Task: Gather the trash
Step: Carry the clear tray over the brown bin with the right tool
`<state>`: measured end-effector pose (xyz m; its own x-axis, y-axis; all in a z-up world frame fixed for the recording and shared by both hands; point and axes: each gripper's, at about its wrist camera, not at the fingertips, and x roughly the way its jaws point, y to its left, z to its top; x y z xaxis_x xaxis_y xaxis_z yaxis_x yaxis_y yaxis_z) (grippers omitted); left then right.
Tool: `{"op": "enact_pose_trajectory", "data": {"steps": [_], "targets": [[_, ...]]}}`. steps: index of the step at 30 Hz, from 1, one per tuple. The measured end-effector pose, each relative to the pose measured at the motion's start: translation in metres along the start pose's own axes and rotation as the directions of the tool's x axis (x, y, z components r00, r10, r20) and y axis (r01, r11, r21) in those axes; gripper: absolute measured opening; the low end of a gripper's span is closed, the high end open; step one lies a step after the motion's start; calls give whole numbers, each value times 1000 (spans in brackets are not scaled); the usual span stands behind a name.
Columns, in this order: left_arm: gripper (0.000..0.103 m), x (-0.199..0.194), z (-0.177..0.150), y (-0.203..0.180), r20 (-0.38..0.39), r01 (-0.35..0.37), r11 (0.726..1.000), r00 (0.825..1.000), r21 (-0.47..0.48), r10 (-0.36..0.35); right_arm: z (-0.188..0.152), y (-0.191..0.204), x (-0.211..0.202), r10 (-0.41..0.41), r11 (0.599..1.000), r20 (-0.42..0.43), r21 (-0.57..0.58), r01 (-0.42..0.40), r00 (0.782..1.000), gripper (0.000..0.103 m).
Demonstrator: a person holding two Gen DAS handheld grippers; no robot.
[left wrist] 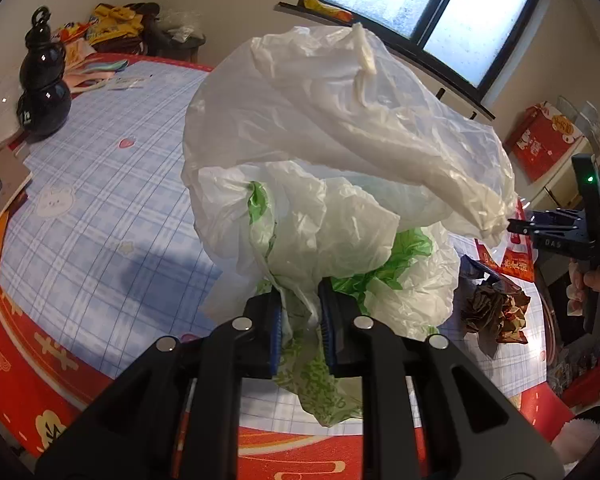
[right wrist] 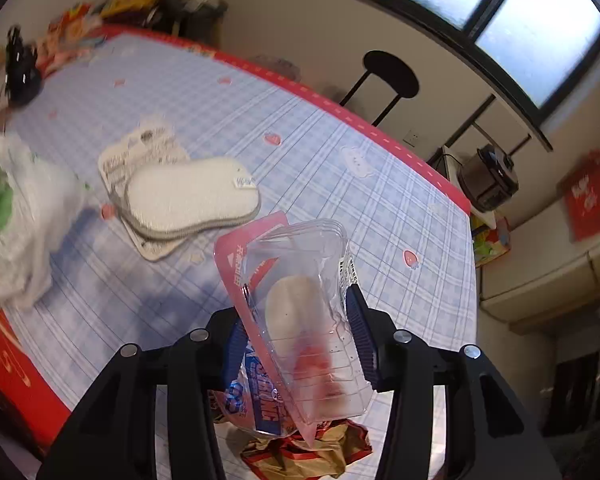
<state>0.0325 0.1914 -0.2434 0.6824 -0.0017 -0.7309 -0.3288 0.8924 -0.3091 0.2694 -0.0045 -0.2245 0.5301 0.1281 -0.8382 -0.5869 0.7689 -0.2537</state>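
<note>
My left gripper (left wrist: 299, 322) pinches the white plastic bag (left wrist: 340, 168) by its gathered neck, lifted above the table (left wrist: 100, 184). My right gripper (right wrist: 298, 334) clamps a clear plastic package (right wrist: 300, 320), long axis along the fingers. The bag lies to its left, blurred there; its mouth probably faces away.

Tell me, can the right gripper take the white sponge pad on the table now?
Probably not yet. The right gripper is shut on the clear plastic package, so it has no free grip. The sponge pad itself lies uncovered ahead of it on the tablecloth.
</note>
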Motion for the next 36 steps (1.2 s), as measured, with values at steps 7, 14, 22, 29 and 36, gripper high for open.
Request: {"op": "enact_pose_trajectory", "data": {"steps": [7,14,22,29,36], "targets": [[19,-7,13,-25,21,12,998,1000,58,-14,-28,-37,-34,42,967,129,246,-73,991,46],[19,-16,25,-63,42,48,991,998,128,-54,-65,-68,-73,59,892,268,418,-171,962,46],[19,-18,32,-114,38,99,973,993,209,-109,-116,-106,-101,39,810,352,536,-236,935,43],[19,-14,30,-167,12,150,948,987,281,-160,-164,-140,-112,17,747,365,615,-254,931,42],[19,-3,21,-220,-27,196,916,980,351,-199,-220,-186,-118,-59,674,347,706,-219,936,42]]}}
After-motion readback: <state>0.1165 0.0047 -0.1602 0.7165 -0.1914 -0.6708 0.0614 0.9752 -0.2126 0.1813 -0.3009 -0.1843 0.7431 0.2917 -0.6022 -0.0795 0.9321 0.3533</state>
